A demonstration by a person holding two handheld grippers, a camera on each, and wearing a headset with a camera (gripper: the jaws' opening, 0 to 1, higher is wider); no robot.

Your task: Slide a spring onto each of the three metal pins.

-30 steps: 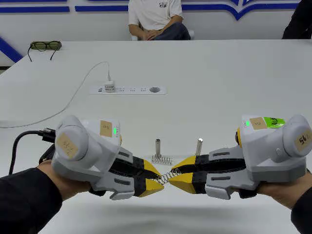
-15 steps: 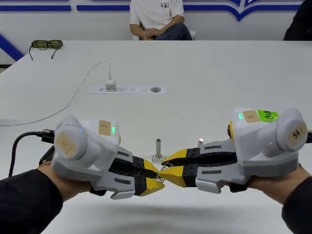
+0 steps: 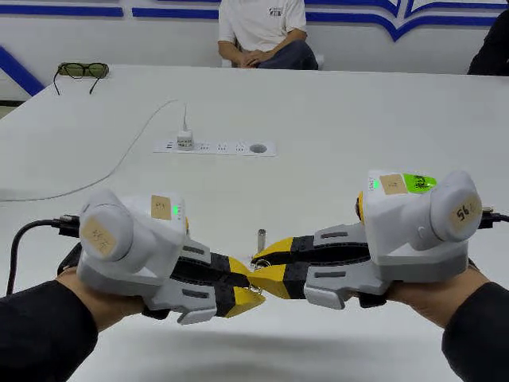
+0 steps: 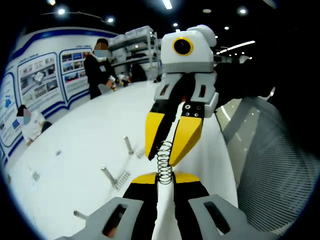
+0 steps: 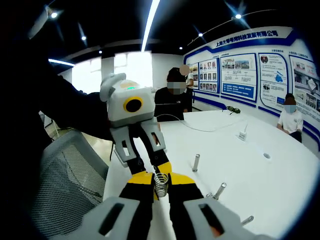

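A small steel spring (image 4: 164, 161) runs between the two grippers, which meet tip to tip low over the white table (image 3: 334, 119). My left gripper (image 4: 165, 178) is shut on one end of the spring. My right gripper (image 4: 163, 159) comes in from above in the left gripper view, and its yellow fingers pinch the other end. In the right gripper view the spring (image 5: 160, 184) sits in my right gripper (image 5: 159, 181), with the left gripper (image 5: 159, 168) just beyond. Three bare pins (image 5: 196, 162) (image 5: 219, 190) (image 5: 247, 220) stand beside them. In the head view one pin (image 3: 261, 239) shows behind the tips.
Loose springs (image 4: 121, 179) lie by the pins. A white power strip (image 3: 215, 147) with a plugged-in cable lies mid-table, dark glasses (image 3: 78, 70) at the far left. A person (image 3: 262, 32) sits at the far side. A mesh chair (image 5: 65, 185) stands off the table's near edge.
My right gripper has moved left until its tips meet the left gripper's. The spring that stretched between them is now short and mostly hidden in the head view. The second pin is covered.
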